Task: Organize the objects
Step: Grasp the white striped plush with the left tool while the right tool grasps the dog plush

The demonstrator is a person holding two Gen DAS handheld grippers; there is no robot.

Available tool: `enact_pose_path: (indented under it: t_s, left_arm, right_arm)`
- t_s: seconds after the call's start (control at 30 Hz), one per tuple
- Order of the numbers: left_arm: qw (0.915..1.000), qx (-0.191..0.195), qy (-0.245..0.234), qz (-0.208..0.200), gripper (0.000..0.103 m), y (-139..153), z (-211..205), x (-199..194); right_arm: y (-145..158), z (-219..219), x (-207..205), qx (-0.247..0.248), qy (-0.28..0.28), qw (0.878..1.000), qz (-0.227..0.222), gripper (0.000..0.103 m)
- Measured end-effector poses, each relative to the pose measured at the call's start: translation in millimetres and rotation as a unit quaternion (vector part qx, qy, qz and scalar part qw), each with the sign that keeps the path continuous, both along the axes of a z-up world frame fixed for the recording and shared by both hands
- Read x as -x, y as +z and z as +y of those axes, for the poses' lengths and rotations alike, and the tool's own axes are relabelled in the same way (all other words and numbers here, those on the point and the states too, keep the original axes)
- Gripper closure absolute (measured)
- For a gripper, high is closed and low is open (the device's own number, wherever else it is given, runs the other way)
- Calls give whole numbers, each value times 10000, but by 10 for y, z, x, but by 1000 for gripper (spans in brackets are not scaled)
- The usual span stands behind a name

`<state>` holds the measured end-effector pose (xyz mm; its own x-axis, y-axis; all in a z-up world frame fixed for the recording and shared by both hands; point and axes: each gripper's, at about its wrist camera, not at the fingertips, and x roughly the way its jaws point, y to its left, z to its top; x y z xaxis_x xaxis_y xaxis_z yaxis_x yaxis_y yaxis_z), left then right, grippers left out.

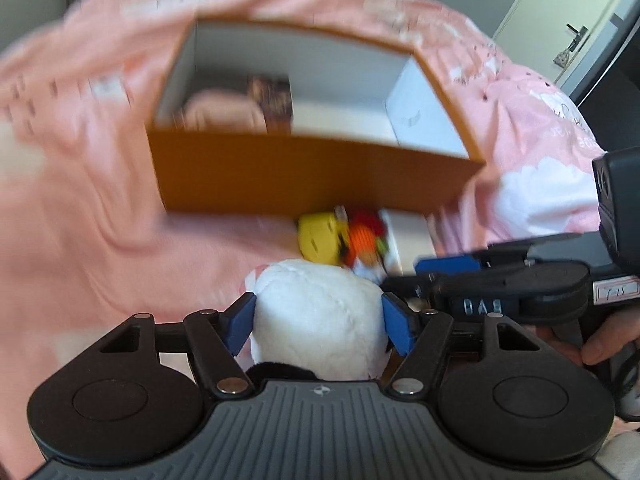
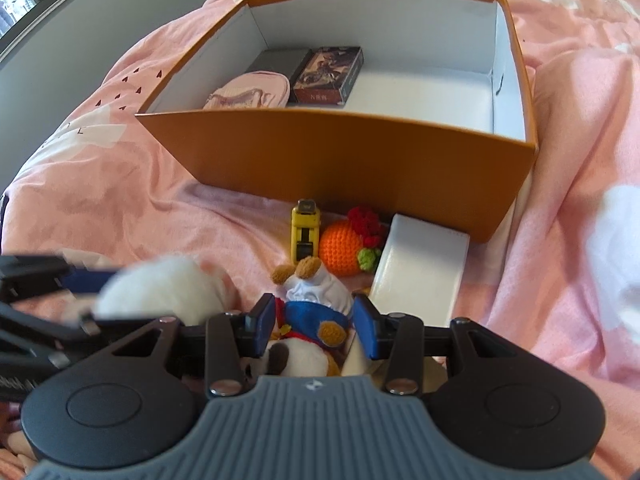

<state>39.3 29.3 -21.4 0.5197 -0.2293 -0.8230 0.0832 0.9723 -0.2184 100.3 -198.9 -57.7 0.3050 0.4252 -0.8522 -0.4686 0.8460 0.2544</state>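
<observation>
My left gripper (image 1: 318, 322) is shut on a white plush toy (image 1: 316, 312), its blue pads pressing both sides; the left wrist view is blurred. My right gripper (image 2: 314, 324) is shut on a small brown plush doll in blue and white clothes (image 2: 310, 300). The white plush toy (image 2: 160, 284) also shows at the left of the right wrist view. Ahead stands an open orange box (image 2: 340, 160) with a white inside. It holds a pink pouch (image 2: 248, 94), a dark card box (image 2: 330, 74) and a grey box (image 2: 276, 60).
On the pink bedspread (image 2: 120, 208) in front of the box lie a yellow tape measure (image 2: 305, 232), an orange crocheted ball with a red flower (image 2: 344, 246) and a white box (image 2: 420, 268). A door (image 1: 568, 20) is at far right. A hand (image 1: 608, 340) holds the right gripper.
</observation>
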Motion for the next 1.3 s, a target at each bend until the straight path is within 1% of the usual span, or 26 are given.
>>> enact_pose_path:
  t_s: [0.07,0.13,0.17,0.2,0.3,0.43,0.5,0.57,0.63,0.73,0.8,0.83,0.93,1.03,1.1,1.17,1.23,1.3]
  left_arm:
    - [9994,-250,26,-242,26,23,8,-27]
    - [9987,-305,51,-411,26,-31,50,-83]
    - [9989,-302,54,-364,26,-100,79,-124]
    - [9994,-291,40,-174,26,-194,103,-176]
    - [9993,-11,182,324,23,-440,203,-233]
    - [9986,210,280,390,18,-408,269,-204]
    - [9974,414,345,478,17,-374,311,-193]
    - [9944,681,468,666,15,-349,373,-187]
    - [9907,825,643,865,15,-341,424,-198]
    - [9854,926,921,1091,15,-381,484,-237]
    - [9822,890,1081,1254,16,-457,517,-266]
    - [9810,903,1107,1311,16,-497,524,-270]
    - [9761,1170,1060,1492,16,-624,524,-271]
    - [9719,1379,1029,1609,15,-732,500,-284]
    - [9702,1491,1020,1616,17,-771,491,-296]
    - [9686,1606,1011,1604,21,-797,478,-307]
    - [9685,1642,988,1589,22,-816,458,-315]
    - [9696,1640,973,1533,25,-820,440,-316]
  right_arm:
    - [10,16,-4,-9,45,10000,-18,57]
    - [3,37,-22,-21,84,10000,8,57]
    - [-5,50,-32,-17,100,9999,20,57]
    - [-10,63,-36,-9,114,9999,28,57]
    - [-47,81,-58,18,130,9998,154,57]
    - [-143,50,-103,-4,43,9988,482,57]
    - [-165,45,-118,-10,39,9983,579,57]
    - [-170,47,-146,-4,90,9978,656,57]
    - [-172,75,-170,66,201,9970,751,57]
    - [-180,165,-192,334,550,9944,836,56]
    - [-213,218,-223,469,727,9917,946,56]
    - [-243,231,-252,493,756,9905,1035,56]
    - [-312,270,-326,511,871,9873,1226,56]
    - [-363,319,-375,578,967,9850,1305,55]
    - [-383,336,-394,599,1023,9841,1326,55]
    - [-399,340,-412,593,1043,9835,1352,53]
    - [-400,346,-394,606,1080,9834,1329,53]
    - [-400,369,-376,651,1133,9833,1269,52]
